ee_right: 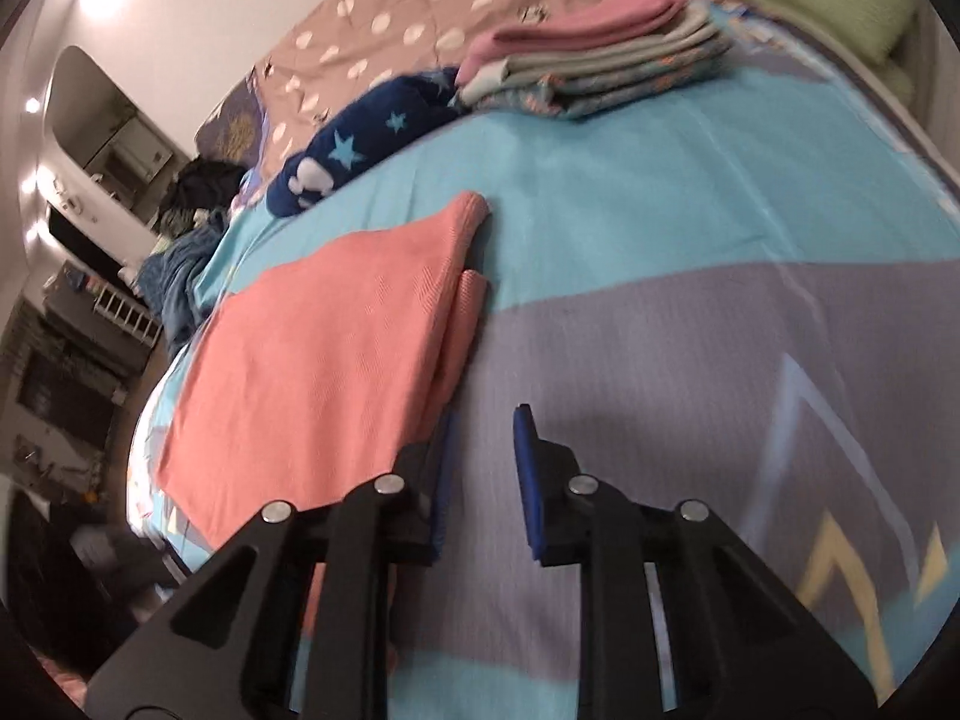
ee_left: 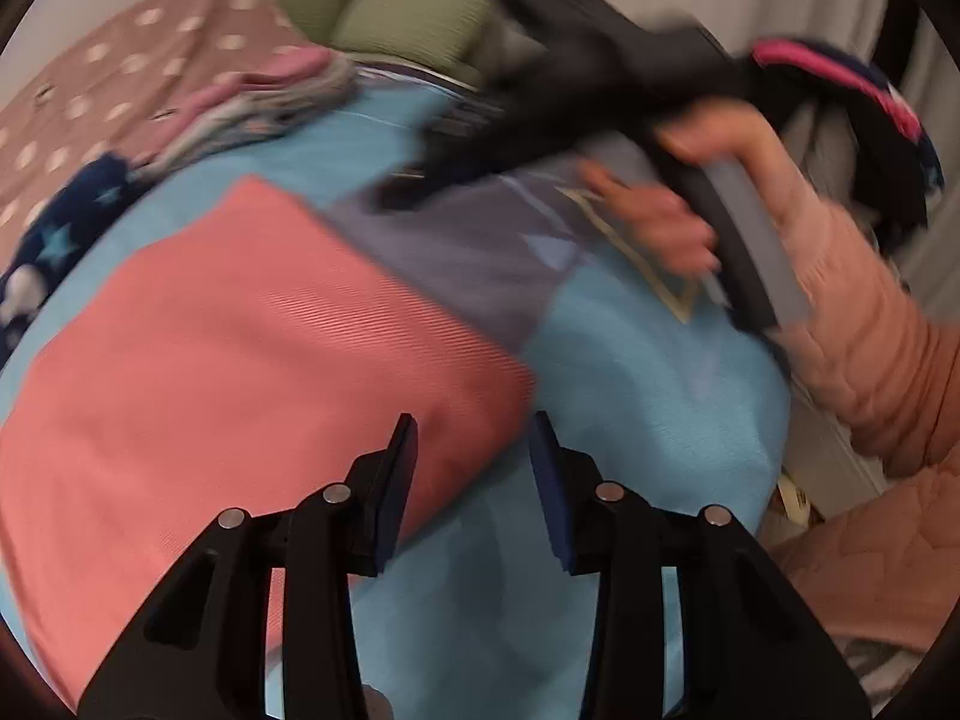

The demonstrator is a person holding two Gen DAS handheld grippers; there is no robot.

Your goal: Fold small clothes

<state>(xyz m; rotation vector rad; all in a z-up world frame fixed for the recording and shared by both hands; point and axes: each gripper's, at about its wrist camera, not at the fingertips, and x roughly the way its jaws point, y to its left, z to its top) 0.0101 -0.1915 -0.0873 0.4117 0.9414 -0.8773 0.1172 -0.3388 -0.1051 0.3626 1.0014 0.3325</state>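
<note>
A salmon-pink garment (ee_left: 240, 354) lies folded flat on the blue and grey bedspread (ee_left: 648, 396). It also shows in the right wrist view (ee_right: 324, 348), with a folded sleeve edge along its right side. My left gripper (ee_left: 474, 438) is open and empty, just above the garment's near right edge. My right gripper (ee_right: 483, 426) is open and empty at the garment's near right corner; its left finger sits against the cloth edge. In the left wrist view the right gripper body (ee_left: 540, 114) is blurred, held by a hand (ee_left: 678, 204).
A stack of folded clothes (ee_right: 600, 54) lies at the far side of the bed, with a navy star-patterned garment (ee_right: 360, 138) beside it. A dotted pink-brown blanket (ee_right: 432, 6) and green pillows (ee_left: 414, 18) lie behind. Dark clothes (ee_left: 864, 120) hang at right.
</note>
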